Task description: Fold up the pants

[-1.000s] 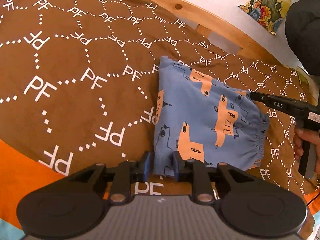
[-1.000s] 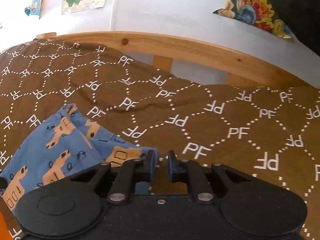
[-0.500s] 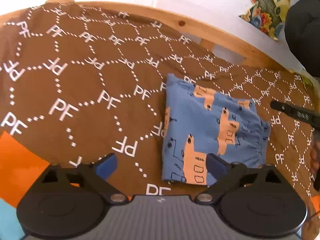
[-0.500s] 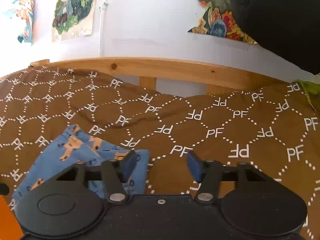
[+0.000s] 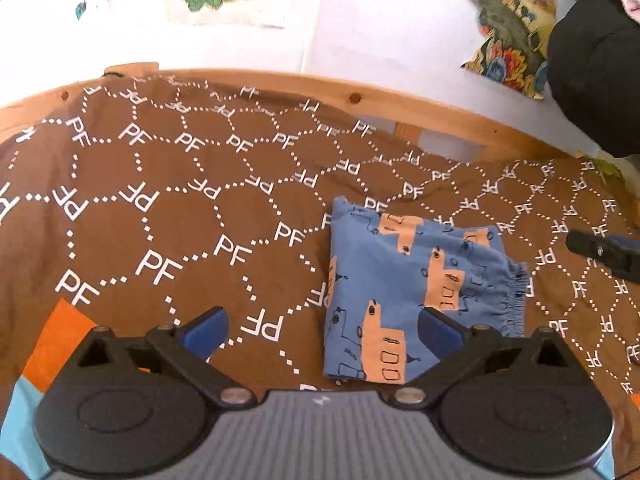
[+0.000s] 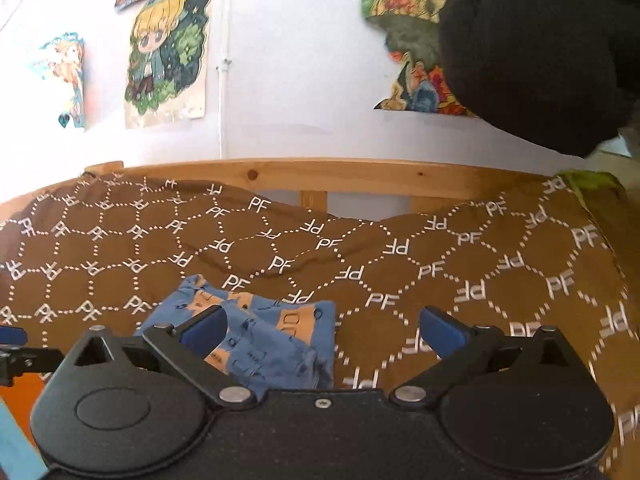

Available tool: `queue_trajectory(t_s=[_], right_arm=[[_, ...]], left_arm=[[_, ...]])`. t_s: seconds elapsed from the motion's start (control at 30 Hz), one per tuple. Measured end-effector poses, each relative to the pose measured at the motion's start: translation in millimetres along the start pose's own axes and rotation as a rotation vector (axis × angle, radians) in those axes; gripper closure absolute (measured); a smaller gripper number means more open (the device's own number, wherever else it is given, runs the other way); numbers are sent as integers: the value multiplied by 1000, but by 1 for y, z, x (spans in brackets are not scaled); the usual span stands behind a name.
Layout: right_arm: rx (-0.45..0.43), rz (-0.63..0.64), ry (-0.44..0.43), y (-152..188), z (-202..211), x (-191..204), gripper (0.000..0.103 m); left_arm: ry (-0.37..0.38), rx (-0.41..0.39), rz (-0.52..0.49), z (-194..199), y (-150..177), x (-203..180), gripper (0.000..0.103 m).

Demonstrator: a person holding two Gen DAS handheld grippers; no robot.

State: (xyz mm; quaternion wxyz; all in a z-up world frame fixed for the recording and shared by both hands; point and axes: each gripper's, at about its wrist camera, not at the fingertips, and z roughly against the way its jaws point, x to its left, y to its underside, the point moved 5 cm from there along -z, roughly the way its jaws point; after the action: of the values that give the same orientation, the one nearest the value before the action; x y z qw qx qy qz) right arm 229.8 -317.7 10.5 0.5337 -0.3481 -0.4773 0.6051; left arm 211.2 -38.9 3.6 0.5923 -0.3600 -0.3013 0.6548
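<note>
One brown PF-printed bedspread [image 5: 160, 208] covers the bed. Blue pants [image 5: 404, 292] lie folded on it, at four o'clock from its middle. Left gripper [image 5: 322, 326] and right gripper [image 6: 322, 326] hover above, jaws wide, holding nothing.

My bed [image 5: 440, 114]: brown PF-print cover [image 5: 168, 208], with 1 pair of folded blue pants [image 5: 404, 280] lying flat on it.
</note>
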Motion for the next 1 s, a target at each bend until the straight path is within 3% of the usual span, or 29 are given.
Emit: queue_trajectory(t_s=[0.4, 0.6, 1.0], right_arm=[[39, -145, 28, 52, 81, 16, 1], [59, -135, 43, 71, 107, 26, 1], [18, -110, 48, 100, 125, 42, 1]], left_arm=[[17, 55, -85, 39, 41, -15, 0], [20, 96, -95, 51, 62, -12, 0], [-28, 2, -93, 73, 76, -9, 0]])
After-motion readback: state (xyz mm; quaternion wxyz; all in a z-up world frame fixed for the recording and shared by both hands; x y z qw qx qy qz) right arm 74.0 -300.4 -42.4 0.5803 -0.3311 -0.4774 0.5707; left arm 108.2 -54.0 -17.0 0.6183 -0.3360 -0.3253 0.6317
